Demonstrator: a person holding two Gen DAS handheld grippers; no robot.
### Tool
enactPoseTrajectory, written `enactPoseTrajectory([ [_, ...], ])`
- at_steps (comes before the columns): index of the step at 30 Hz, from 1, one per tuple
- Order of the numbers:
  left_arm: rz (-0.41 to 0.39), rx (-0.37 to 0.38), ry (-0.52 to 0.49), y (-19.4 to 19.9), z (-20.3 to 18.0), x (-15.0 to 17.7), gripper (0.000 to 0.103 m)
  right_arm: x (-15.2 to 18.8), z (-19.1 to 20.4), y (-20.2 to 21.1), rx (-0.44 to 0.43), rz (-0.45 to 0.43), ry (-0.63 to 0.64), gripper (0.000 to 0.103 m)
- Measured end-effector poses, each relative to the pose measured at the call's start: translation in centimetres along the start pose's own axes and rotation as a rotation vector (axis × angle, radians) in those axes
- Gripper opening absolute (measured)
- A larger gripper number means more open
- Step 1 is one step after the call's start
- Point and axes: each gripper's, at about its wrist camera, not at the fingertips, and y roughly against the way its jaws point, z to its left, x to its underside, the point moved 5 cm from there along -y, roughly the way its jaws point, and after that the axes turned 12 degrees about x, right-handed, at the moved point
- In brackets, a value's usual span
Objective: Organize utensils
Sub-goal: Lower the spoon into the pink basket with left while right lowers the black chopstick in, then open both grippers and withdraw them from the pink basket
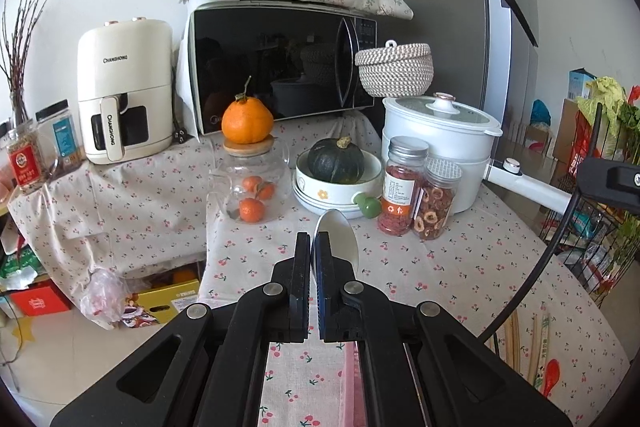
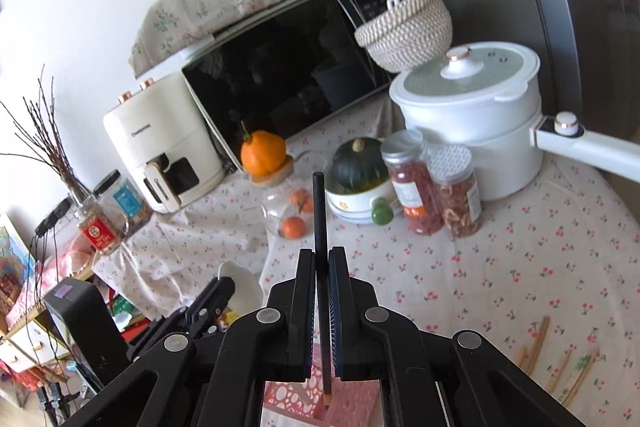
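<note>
Utensils were already held, one in each gripper. The left gripper (image 1: 314,243) had its fingers clamped on a white spoon (image 1: 338,239), whose bowl stood up at 12 o'clock from the fingertips, above the cherry-print tablecloth (image 1: 460,267). The right gripper (image 2: 322,259) had its fingers clamped on a black chopstick (image 2: 319,211), which ran from 12 to 6 o'clock between them.

Handling, as judged: both items appeared light and rigid. The spoon looked smooth, possibly ceramic, hence slippery and breakable; it should be gripped at the neck or handle. The thin chopstick could pivot, so it should be gripped near mid-length.

The right wrist view alone showed a pink patterned container (image 2: 352,401) beneath the fingers. The left wrist view alone showed a red spoon (image 1: 551,375) at 4 o'clock beside further chopsticks (image 1: 538,351).
</note>
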Motion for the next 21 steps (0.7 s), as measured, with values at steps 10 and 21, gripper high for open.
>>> enactPoseTrajectory([
  [10, 0.071, 0.037, 0.036, -0.1, 0.4, 0.4, 0.007, 1.5, -0.5, -3.2, 0.007, 0.079, -0.018, 0.01],
  [21, 0.117, 0.095, 0.076, 2.9, -0.5, 0.5, 0.074, 0.6, -2.3, 0.0, -0.021, 0.062, -0.058, 0.045],
])
